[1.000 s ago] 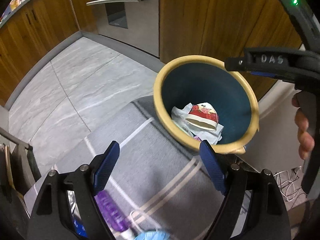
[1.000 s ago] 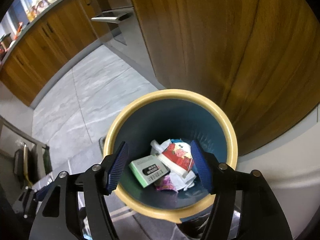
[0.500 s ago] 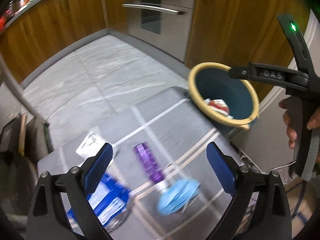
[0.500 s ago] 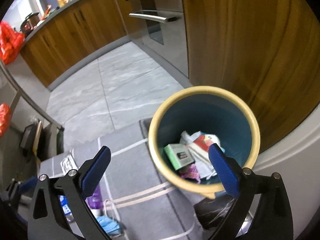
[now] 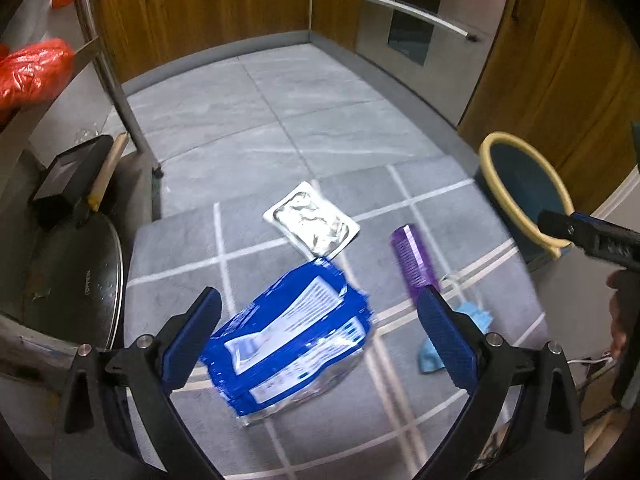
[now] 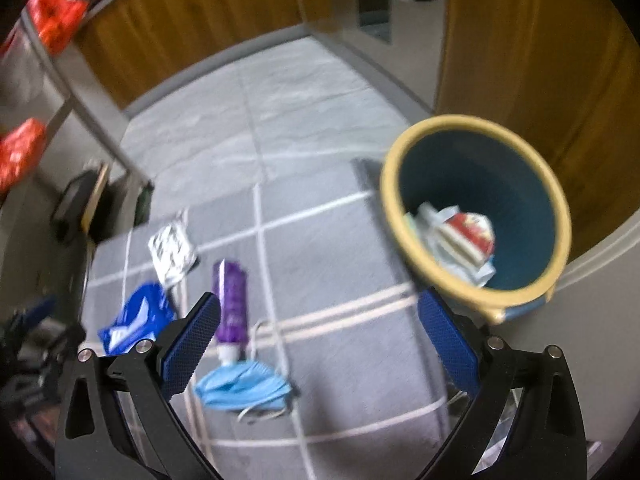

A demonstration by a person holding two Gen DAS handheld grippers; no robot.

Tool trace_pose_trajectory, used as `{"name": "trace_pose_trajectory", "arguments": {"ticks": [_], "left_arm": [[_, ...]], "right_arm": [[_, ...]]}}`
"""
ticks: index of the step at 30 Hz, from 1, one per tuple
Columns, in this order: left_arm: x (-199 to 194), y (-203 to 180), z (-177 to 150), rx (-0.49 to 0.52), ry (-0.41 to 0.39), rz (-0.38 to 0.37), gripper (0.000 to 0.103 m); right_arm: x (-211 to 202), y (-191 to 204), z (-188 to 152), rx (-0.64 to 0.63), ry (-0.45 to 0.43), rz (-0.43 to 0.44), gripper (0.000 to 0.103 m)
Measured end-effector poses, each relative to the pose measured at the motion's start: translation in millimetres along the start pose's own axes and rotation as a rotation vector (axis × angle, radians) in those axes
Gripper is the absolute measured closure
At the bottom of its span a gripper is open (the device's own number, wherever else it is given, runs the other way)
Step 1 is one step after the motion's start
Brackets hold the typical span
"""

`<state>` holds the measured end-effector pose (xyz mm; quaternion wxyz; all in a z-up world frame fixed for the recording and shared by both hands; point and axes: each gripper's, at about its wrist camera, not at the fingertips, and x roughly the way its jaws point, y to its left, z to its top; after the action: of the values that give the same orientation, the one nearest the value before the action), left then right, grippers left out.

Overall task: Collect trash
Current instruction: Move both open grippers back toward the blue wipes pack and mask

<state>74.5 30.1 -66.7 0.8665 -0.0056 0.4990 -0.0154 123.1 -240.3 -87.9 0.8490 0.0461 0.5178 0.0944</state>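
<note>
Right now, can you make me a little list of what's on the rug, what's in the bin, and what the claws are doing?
rug: grey, white stripes
trash on rug: blue packet; silver foil pouch; purple tube; blue face mask
bin: blue, yellow rim, holds paper scraps
left claw: open, empty, above the blue packet
right claw: open, empty

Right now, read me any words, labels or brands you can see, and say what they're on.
None can be read.
Blue packet: white label print, too blurred.
Round lid: a brand mark, too small and blurred.
Purple tube: no legible text.
</note>
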Motion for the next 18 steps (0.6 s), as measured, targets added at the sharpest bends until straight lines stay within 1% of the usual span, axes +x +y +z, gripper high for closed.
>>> {"name": "trace_pose_trajectory", "arguments": {"ticks": [2, 4, 7, 11, 15, 18], "left_arm": [[7.9, 0.2, -3.4, 0.031, 0.025, 0.013, 0.006], [18.0, -0.5, -5.4, 0.08, 0.05, 0.046, 0.006], [31.2, -1.2, -9.6, 0.104, 0.092, 0.037, 0.006], [51.3, -5.1, -15.3, 0.133, 0.154, 0.012, 0.006], [66.1, -12.4, -18.3, 0.184, 0.183, 0.017, 0.006], [74.3, -14.9, -19.5, 0.191, 0.203, -0.013, 0.006]], "right_arm": [[4.6, 14.3, -9.1, -0.045, 0.019, 0.0, 0.005], [10.5, 25.5, -16.0, -0.095, 0.039, -0.002, 0.005], [16.1, 35.2, -19.4, -0.151, 0.046, -0.018, 0.005], [23.7, 34.7, -20.0, -0.145, 0.059, -0.02, 0.005], [32.3, 32.5, -16.3, -0.122, 0.073, -0.017, 0.005], [40.1, 32.4, -13.7, -0.119, 0.082, -0.022, 0.005]]}}
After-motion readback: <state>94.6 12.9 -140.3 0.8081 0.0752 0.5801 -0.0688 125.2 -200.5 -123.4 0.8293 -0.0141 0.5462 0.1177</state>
